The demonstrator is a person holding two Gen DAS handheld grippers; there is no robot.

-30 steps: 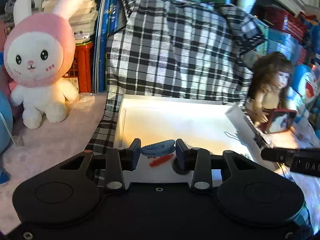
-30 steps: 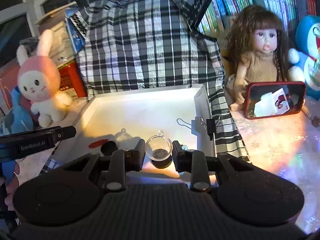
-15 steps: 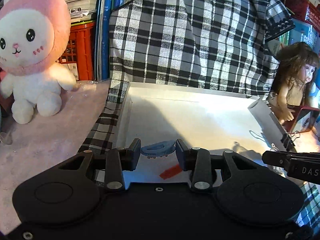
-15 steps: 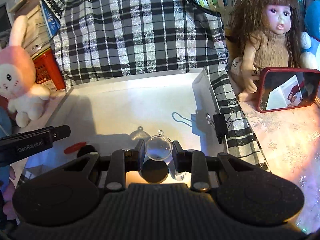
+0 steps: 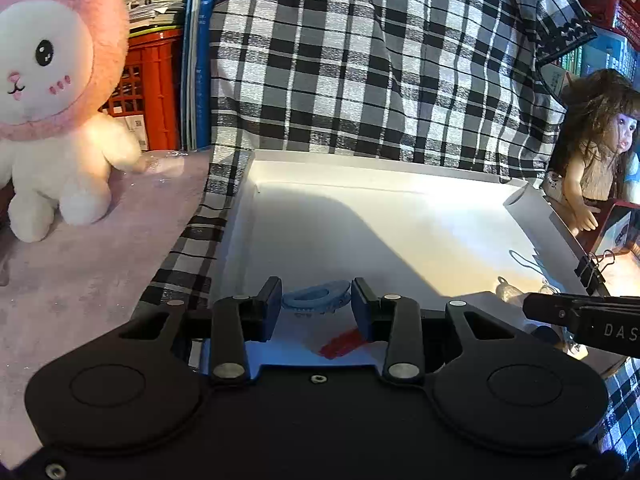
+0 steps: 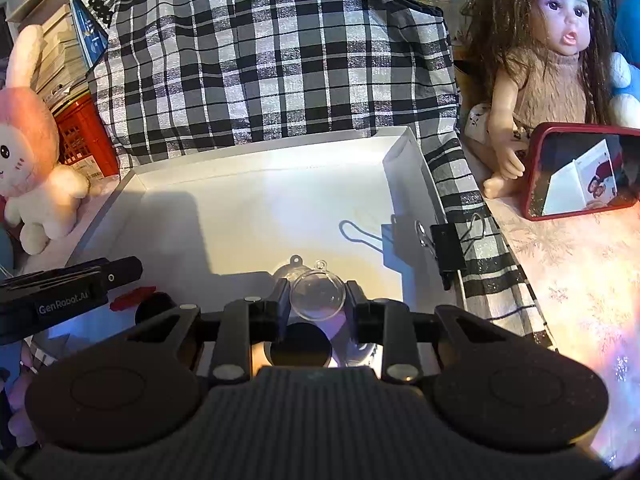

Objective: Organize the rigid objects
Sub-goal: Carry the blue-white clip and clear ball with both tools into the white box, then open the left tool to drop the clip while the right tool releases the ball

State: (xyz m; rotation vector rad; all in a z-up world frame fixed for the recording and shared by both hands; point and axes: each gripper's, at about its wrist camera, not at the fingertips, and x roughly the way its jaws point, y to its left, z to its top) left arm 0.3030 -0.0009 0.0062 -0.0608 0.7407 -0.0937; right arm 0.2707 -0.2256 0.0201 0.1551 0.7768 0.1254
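My left gripper (image 5: 316, 294) is shut on a blue toothed hair clip (image 5: 310, 299), held just above the near end of the white tray (image 5: 240, 216). A small red piece (image 5: 340, 346) lies on the tray floor under the clip. In the right wrist view my right gripper (image 6: 317, 294) is shut on a clear plastic ball (image 6: 318, 300) with a small hanging loop. A second clear half-shell (image 6: 285, 270) rests on the floor behind it. A black disc (image 6: 300, 346) lies below the ball and another black disc (image 6: 154, 308) to its left. Each gripper shows at the edge of the other's view.
A black binder clip (image 6: 448, 248) grips the tray's right wall. Black-and-white checked cloth (image 5: 380, 60) hangs behind the tray. A pink rabbit plush (image 5: 52, 92) stands on the left. On the right sit a doll (image 6: 548, 52) and a red-framed mirror (image 6: 580, 172).
Both grippers came forward and down toward the tray floor with their objects still held, then stayed nearly still. The tray fills more of each view.
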